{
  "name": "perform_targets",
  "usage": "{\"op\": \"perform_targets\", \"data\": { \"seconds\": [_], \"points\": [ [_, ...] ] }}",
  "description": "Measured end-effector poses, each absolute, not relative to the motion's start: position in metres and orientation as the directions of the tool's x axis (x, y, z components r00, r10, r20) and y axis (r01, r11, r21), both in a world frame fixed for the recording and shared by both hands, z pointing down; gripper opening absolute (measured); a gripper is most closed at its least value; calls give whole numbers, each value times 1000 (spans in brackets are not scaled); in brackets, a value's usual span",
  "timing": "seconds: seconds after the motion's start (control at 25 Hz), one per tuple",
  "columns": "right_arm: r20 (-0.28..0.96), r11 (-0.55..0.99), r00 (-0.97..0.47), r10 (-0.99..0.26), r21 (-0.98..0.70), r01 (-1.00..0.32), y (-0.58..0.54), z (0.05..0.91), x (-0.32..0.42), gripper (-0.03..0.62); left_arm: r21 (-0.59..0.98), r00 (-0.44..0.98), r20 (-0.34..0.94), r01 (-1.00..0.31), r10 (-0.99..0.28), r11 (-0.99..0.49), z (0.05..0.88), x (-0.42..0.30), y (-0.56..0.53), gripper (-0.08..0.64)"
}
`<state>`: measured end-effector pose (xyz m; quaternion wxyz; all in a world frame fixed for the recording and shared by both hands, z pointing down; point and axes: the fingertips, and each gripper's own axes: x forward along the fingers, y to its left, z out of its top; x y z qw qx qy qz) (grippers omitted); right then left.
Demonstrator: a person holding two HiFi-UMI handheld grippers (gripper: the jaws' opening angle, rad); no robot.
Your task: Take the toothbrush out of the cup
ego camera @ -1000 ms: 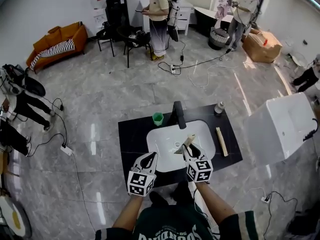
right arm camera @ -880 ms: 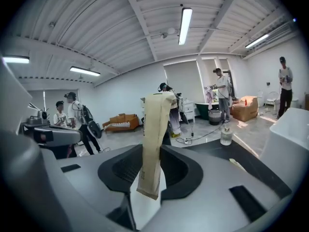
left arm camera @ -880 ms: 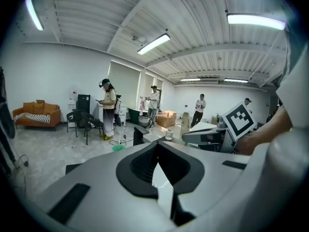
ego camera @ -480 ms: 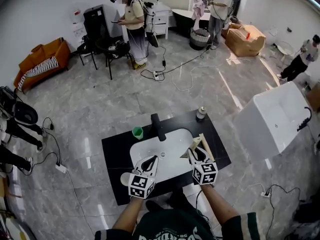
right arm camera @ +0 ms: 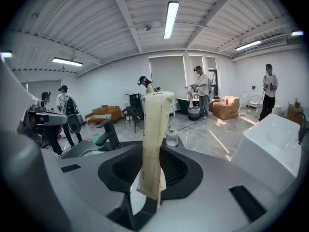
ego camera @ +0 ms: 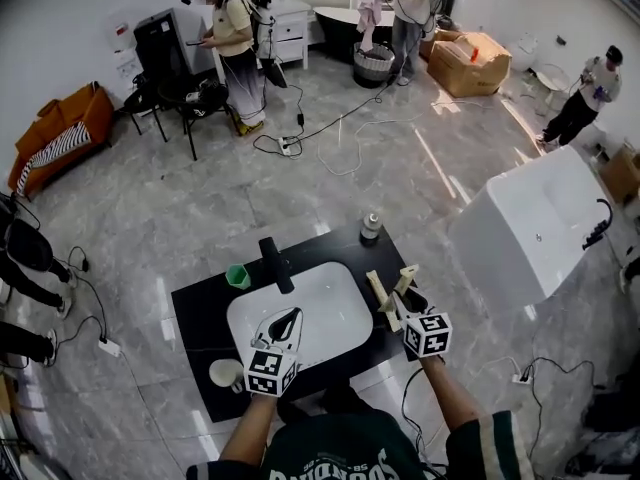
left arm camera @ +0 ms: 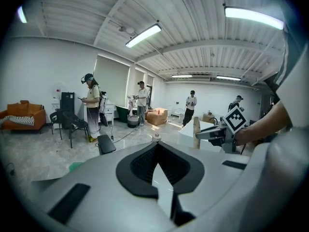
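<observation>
Right gripper (right arm camera: pixel 150 180) pinched the paper-sleeved toothbrush (right arm camera: pixel 154 129) near its lower end; left gripper (left arm camera: pixel 155 146) pressed together, empty. Judged light, stiff, sleeve slippery: grip mid-length

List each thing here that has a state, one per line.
left gripper: shut, nothing between the jaws.
right gripper: shut on the toothbrush packet.
toothbrush packet: gripped near its lower end, out of any cup.
second packet: lying flat on the counter.
green cup: upright beside the faucet.
white cup: upright near the counter's near left corner.
bottle: upright at the counter's far edge.
</observation>
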<state>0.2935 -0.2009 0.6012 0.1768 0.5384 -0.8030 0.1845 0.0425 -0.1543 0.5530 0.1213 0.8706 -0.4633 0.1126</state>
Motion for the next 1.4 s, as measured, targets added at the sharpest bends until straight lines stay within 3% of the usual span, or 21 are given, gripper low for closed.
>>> {"op": "perform_targets", "data": {
  "seconds": [0.28, 0.56, 0.72, 1.4],
  "points": [
    [605, 355, -343, -719, -105, -929, -214, 636, 355, 129, 104, 550, 322, -830, -771, -548, 561, 76, -180, 10],
    [765, 535, -360, -534, -24, -845, -205, 684, 363, 127, 96, 551, 337, -827, -764, -554, 562, 103, -198, 10],
    [816, 521, -351, -460, -72, -850, -206, 720, 371, 126, 98, 536, 351, -837, -768, -539, 569, 104, -202, 10],
    [882, 474, -285, -376, -81, -877, -245, 783, 377, 117, 98, 408, 399, -909, -821, -404, 578, 50, -212, 9]
  ]
}}
